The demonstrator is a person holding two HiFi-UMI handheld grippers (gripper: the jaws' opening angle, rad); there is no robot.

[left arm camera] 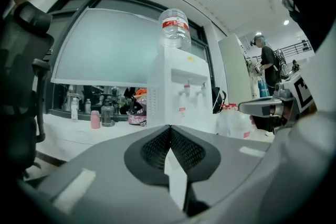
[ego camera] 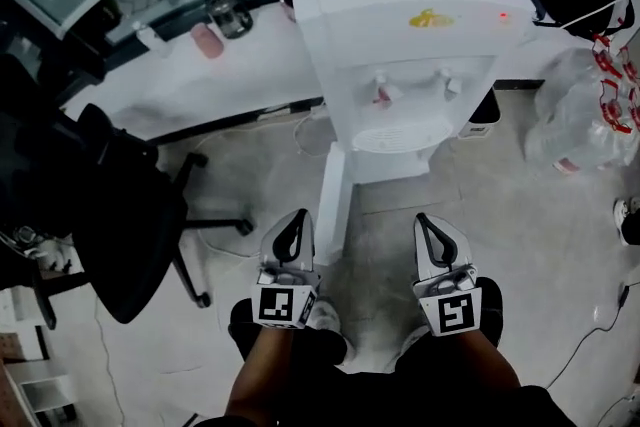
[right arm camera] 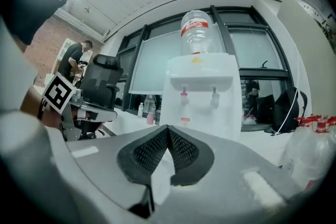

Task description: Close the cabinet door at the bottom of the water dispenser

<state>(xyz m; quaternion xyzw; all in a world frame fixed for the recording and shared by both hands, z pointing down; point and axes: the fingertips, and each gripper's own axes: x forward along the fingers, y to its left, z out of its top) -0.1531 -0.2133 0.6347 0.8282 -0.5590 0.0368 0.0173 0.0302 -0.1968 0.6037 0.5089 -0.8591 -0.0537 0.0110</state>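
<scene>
The water dispenser (ego camera: 400,35) stood on the floor (ego camera: 520,235), at the right end of the long white worktop (ego camera: 200,80) as the head view showed it. A bottle (left arm camera: 174,29) with a red label sat upside down on top of it. The cabinet door (ego camera: 335,205) at its bottom was open. It stood swung out from the left side of the base toward the person, and from above it was seen almost edge-on.

Both tongs were held low in front of the dispenser and pointed toward it. The left tongs (ego camera: 296,215) were clenched, their tips met, and nothing was between them. They were just to the left of the open door; I could not tell if they touched it. The right tongs (ego camera: 422,219) were also clenched and empty, on the other side of the door and apart from it.

A black office chair (ego camera: 120,215) stood on the floor to the left, near the front edge of the worktop. A pink cup (ego camera: 207,40) was on the worktop. A clear plastic bag (ego camera: 585,110) lay on the floor to the right of the dispenser.
</scene>
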